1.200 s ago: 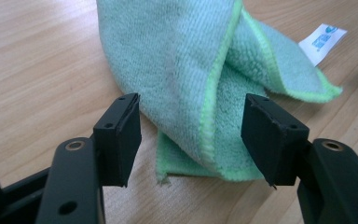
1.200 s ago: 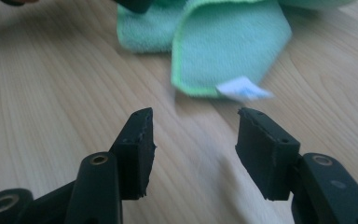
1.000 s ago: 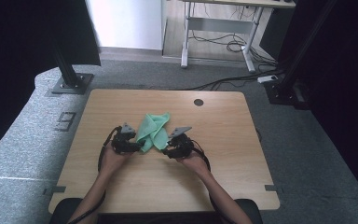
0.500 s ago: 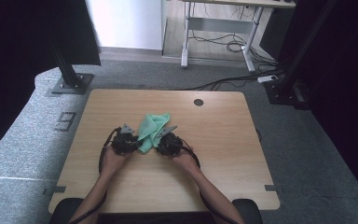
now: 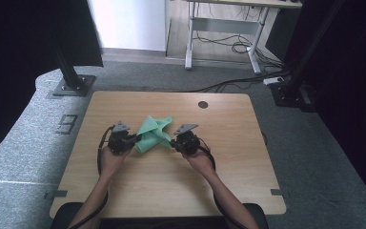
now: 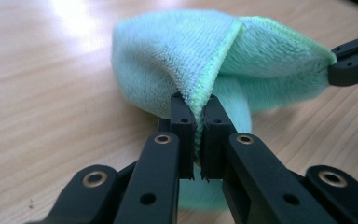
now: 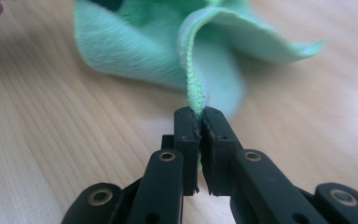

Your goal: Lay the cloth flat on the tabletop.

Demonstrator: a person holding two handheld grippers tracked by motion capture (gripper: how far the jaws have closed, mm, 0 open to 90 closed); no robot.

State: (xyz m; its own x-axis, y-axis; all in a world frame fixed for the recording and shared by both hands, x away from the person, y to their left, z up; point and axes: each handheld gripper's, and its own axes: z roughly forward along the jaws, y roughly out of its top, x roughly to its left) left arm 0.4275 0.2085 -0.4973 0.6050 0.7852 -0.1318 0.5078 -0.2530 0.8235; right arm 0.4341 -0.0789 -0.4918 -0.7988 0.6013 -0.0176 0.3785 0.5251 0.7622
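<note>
Wooden table (image 5: 124,191) on grey carpet (image 5: 24,138); each hand-held gripper, left (image 5: 134,139) and right (image 5: 173,142), pinches the green cloth (image 5: 152,136).

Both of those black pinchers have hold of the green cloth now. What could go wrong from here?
The left gripper and right gripper each pinch only the stitched hem of the green cloth, so a sharp tug might slip an edge free. The cloth is still bunched and folded between them, so lifting it may not spread it flat. Part of it rests on the table and could drag.

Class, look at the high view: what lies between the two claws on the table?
A green cloth, pinched by the left claw and right claw.
</note>
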